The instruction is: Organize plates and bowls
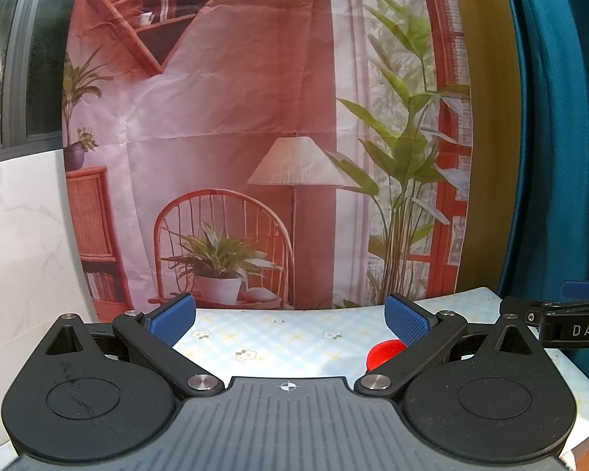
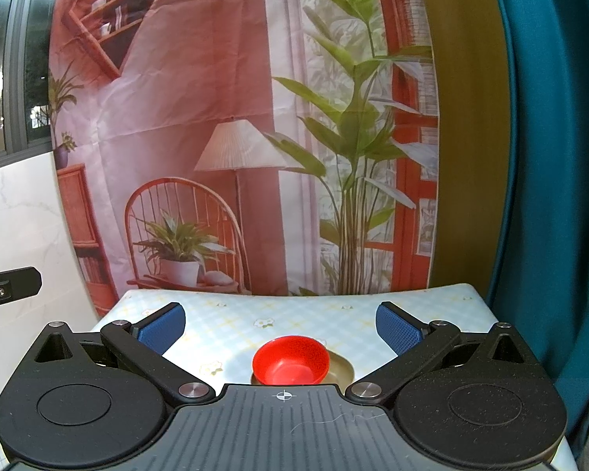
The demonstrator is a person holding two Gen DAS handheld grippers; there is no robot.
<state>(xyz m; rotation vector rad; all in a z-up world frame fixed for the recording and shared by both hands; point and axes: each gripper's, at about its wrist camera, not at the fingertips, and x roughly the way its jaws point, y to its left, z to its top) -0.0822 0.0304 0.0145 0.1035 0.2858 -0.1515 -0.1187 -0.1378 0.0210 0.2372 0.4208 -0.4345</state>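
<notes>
Right gripper (image 2: 280, 327) spread wide, nothing between its blue pads (image 2: 398, 331), hovering low over the table (image 2: 231, 314). Just ahead of it, low centre in the right wrist view, sits the red bowl (image 2: 290, 361), upright, resting in what looks like a pale gold plate (image 2: 343, 367); most of that plate hides behind the gripper body, so I can't say how it lies. Left gripper (image 1: 290, 320) is open and empty too, and from its camera only a red sliver of the bowl shows at lower right, behind its right finger. The other gripper pokes in at each view's edge, so the two are side by side. Beyond the checked tablecloth hang a printed backdrop (image 2: 216, 98) and a teal curtain (image 2: 549, 157). My read: bowl already on plate, or nothing begun yet. No other dishes in sight.
</notes>
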